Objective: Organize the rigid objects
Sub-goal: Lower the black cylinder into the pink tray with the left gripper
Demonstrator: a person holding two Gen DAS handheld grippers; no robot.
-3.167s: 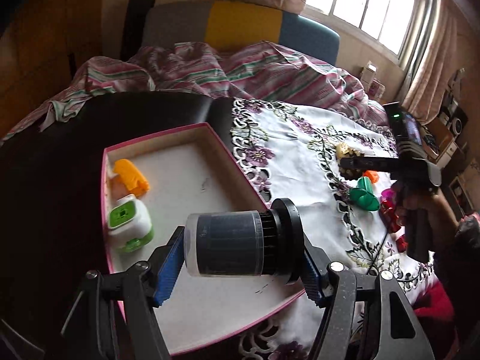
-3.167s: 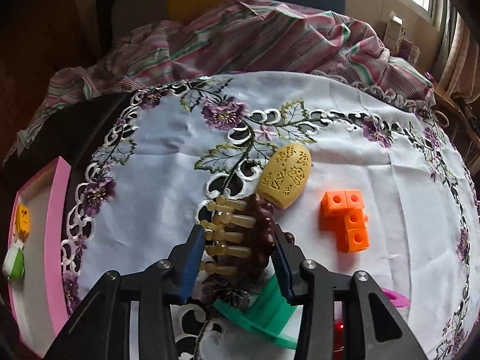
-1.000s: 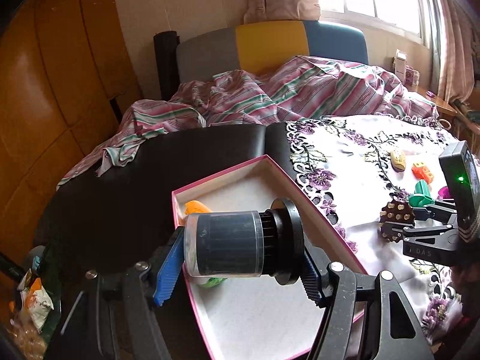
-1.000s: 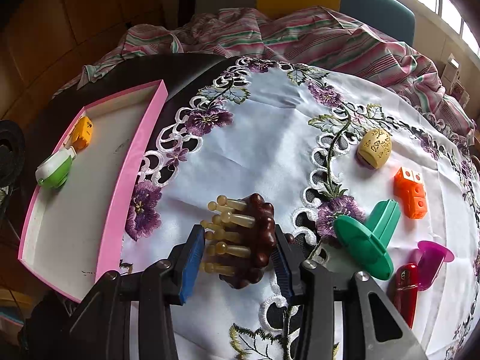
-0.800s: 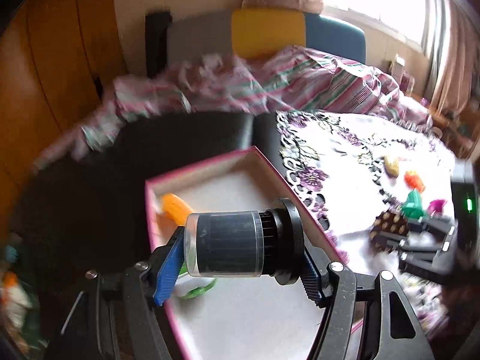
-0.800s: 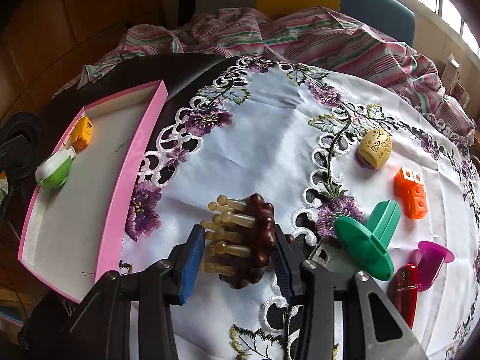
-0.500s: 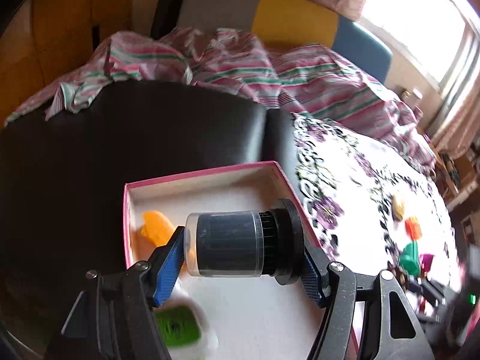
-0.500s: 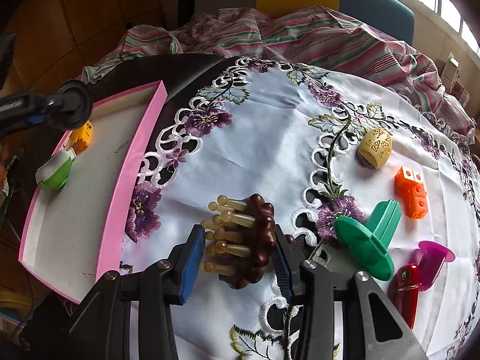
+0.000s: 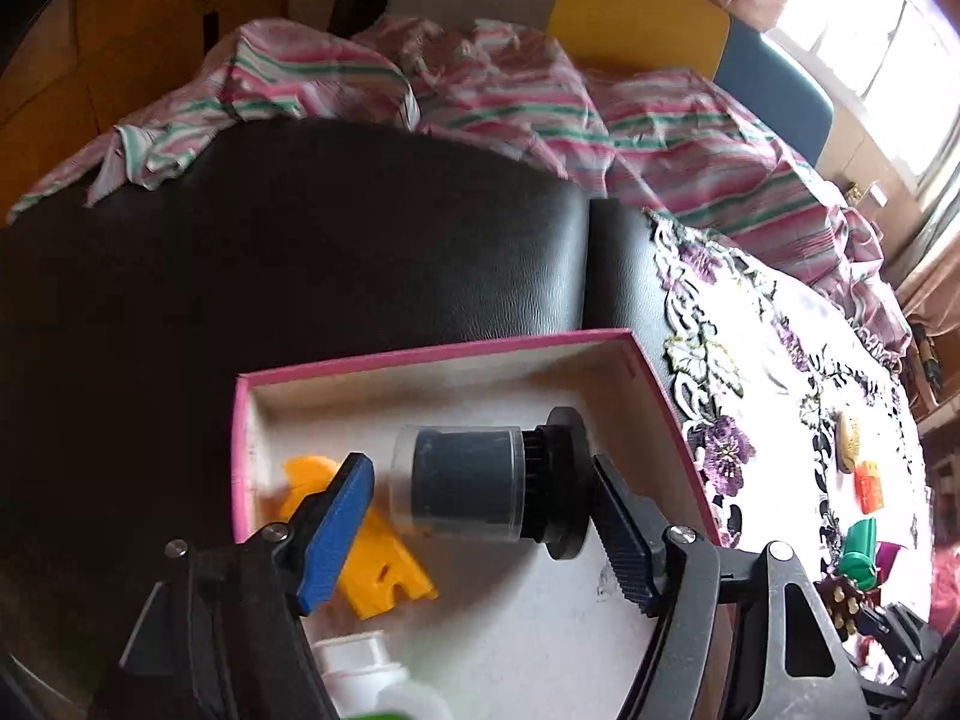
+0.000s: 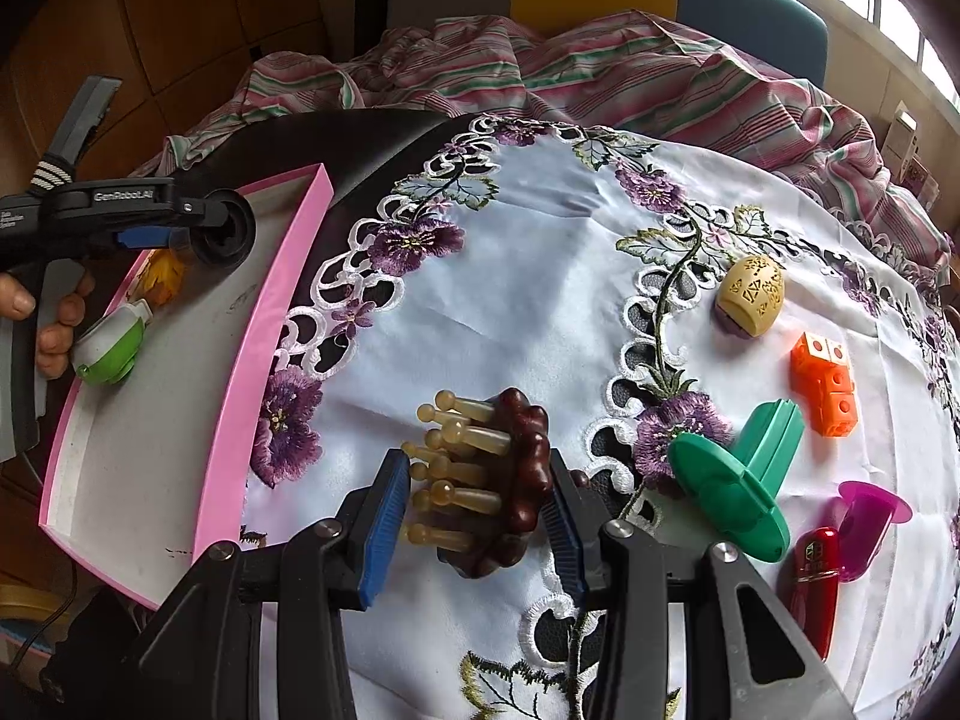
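While hovering over pink tray [image 9: 654, 384], left gripper [image 9: 480, 516] jaws are parting, freeing capped cylinder [image 9: 474, 486] for storage | right gripper [image 10: 474, 516] jaws are clamping beaded massager [image 10: 498, 468], awaiting tray

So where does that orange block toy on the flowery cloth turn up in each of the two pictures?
Left wrist view: the orange block toy is small, at the far right edge, just beyond the green plastic piece.
Right wrist view: the orange block toy lies right of centre, between the cream carved egg and the green plastic piece.
Shared landmark: the pink tray.
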